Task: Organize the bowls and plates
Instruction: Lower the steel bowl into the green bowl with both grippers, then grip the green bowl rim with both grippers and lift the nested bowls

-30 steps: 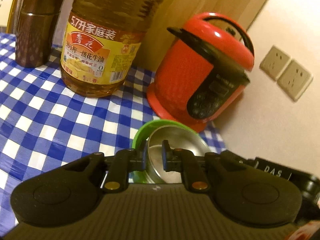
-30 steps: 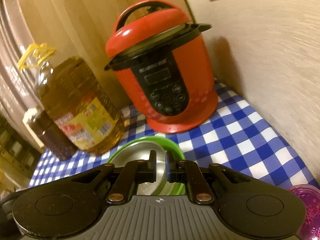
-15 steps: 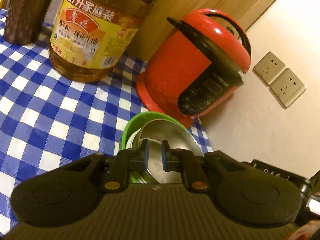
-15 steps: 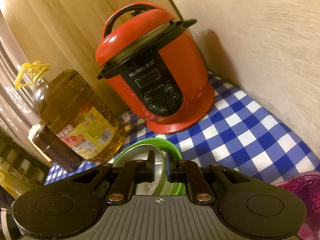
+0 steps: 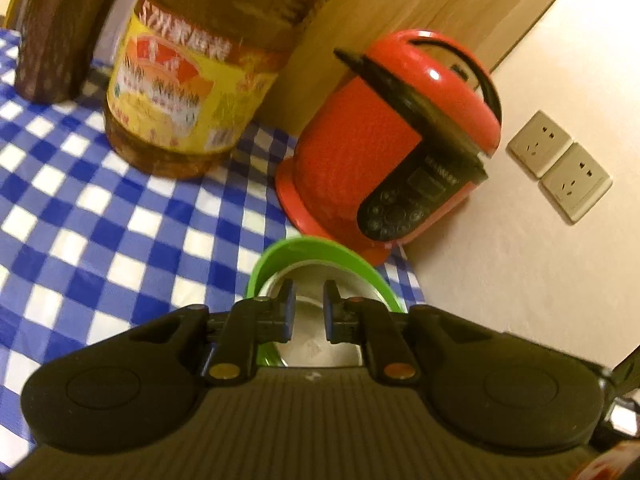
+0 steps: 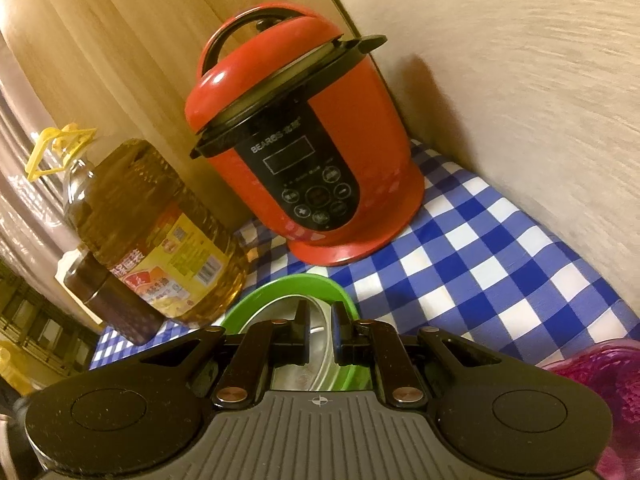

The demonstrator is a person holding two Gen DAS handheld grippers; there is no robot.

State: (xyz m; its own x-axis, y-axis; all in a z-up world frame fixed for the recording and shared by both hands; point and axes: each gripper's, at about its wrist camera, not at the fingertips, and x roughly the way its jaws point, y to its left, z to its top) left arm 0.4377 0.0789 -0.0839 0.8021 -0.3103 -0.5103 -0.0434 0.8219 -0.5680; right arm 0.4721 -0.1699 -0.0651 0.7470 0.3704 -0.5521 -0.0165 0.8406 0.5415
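Observation:
A green bowl (image 5: pixel 320 250) with a steel bowl (image 5: pixel 316 344) nested inside sits on the blue checked tablecloth in front of the red cooker. My left gripper (image 5: pixel 308 306) hovers over the steel bowl with its jaws a small gap apart, and I cannot see whether they pinch the rim. In the right wrist view the green bowl (image 6: pixel 280 286) and steel bowl (image 6: pixel 292 372) lie under my right gripper (image 6: pixel 320 326). Its jaws straddle the steel bowl's rim (image 6: pixel 324 344) with a narrow gap.
A red pressure cooker (image 6: pixel 308 148) stands at the back by the wall. A large oil bottle (image 5: pixel 200 60) and a dark brown canister (image 5: pixel 60 36) stand to its left. A purple container (image 6: pixel 600 384) is at the right edge. Wall sockets (image 5: pixel 560 164) are on the right wall.
Both views have shifted: the left one drew back, so bottle and cooker sit lower. The left jaws have opened slightly. The bowls stay in place.

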